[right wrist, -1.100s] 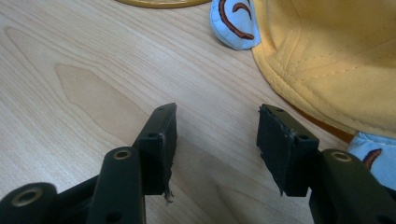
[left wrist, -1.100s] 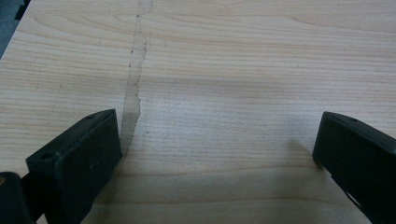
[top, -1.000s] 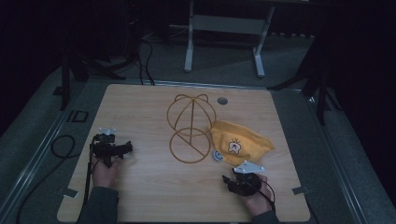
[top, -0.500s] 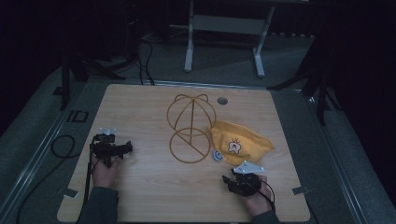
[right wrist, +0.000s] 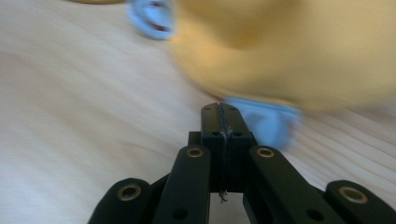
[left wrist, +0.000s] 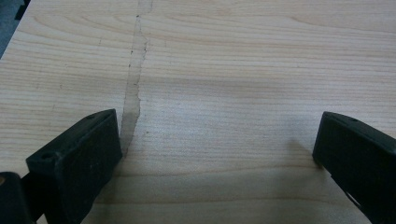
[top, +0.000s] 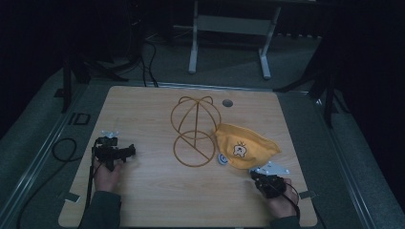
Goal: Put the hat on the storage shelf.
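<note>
Yellow cap (top: 246,151) on wooden table (top: 143,200), at 4 o'clock from wire hat stand (top: 195,131). Right gripper (top: 268,180) at 6 o'clock of cap, near its edge; jaws just closed, pressed together, nothing between. Left gripper (top: 128,151) at table's 8 o'clock, jaws wide apart over bare wood.

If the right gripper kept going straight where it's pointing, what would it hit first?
Probably the light blue tab at the yellow fabric cap's edge, just beyond the shut right gripper; blur leaves depth uncertain.

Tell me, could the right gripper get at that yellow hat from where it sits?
Probably yes: the right gripper sits just short of the yellow hat, bare table between, but its jaws are shut and must open first.
</note>
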`<state>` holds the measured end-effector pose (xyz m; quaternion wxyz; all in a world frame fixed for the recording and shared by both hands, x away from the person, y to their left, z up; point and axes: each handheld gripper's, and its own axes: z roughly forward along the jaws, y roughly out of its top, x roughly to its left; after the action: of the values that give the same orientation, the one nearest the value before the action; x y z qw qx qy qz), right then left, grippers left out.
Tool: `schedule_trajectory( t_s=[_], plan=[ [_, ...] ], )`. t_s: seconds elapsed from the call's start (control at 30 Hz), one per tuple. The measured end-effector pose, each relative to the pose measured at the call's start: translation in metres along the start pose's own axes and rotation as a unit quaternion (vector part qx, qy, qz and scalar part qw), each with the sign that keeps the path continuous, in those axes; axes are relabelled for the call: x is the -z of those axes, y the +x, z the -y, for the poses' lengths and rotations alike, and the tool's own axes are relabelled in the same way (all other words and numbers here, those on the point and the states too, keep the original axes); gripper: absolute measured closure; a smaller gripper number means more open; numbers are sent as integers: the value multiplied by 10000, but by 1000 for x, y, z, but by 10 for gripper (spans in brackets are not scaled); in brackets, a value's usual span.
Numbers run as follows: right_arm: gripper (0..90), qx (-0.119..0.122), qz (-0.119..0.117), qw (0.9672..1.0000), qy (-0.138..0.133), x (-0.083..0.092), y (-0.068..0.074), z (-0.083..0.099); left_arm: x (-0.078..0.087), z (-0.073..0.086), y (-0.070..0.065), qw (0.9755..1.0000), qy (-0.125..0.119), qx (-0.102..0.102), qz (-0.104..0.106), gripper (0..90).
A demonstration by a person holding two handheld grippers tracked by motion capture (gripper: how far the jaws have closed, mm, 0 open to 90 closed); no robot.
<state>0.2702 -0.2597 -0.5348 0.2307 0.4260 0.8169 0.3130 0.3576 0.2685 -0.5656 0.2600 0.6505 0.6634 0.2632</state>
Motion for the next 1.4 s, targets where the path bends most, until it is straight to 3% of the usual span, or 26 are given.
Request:
schedule_trajectory(
  t_s=[0.13,0.23,0.53,0.67,0.87,1.03,1.2,1.4],
  plan=[
    [900,-145,390,9991,69,-1,-17,2,0,0,0,10000,1,-2,0,11],
    [900,-186,556,9982,139,-4,-24,2,0,0,0,10000,1,-2,-1,11],
    [855,-16,724,9963,464,-19,-30,7,0,0,0,10000,1,5,2,11],
    [829,112,479,9982,354,-17,-25,7,0,0,0,10000,1,3,0,11],
    [760,675,59,9976,144,-7,-2,4,0,0,0,10000,1,-3,-1,11],
    [705,1298,-272,9908,-275,1,17,1,0,0,0,10000,1,2,1,11],
    [659,1482,-318,9879,-322,-9,17,-4,0,0,0,10000,1,-2,0,11],
    [620,1498,-313,9880,-188,-23,9,-6,0,0,0,10000,1,-2,1,11]
  ],
)
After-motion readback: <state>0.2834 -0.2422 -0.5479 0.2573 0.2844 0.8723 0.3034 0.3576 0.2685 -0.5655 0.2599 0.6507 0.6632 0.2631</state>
